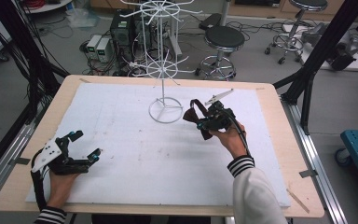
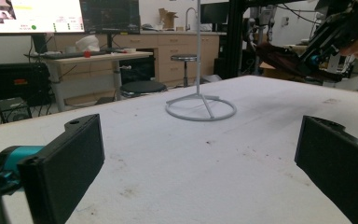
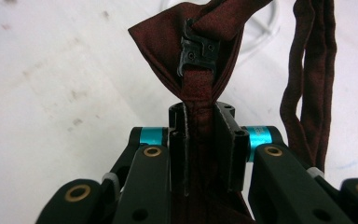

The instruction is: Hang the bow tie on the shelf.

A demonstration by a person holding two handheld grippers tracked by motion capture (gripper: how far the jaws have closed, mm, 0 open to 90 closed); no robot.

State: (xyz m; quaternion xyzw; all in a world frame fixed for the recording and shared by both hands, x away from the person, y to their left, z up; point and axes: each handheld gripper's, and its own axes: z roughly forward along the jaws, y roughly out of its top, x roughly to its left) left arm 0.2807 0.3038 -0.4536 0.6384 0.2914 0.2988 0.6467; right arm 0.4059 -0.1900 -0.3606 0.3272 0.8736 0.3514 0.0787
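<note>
The left hand rests low at the near left, its left gripper pointing right and slightly away, jaws spread wide apart with nothing between them. The right hand is raised toward the middle right — forearm in a white sleeve with a striped cuff coming in from the near edge. Its right gripper points left, jaws pinched close together on dark red fabric.

Black tool, teal joints, striped cuffs
</note>
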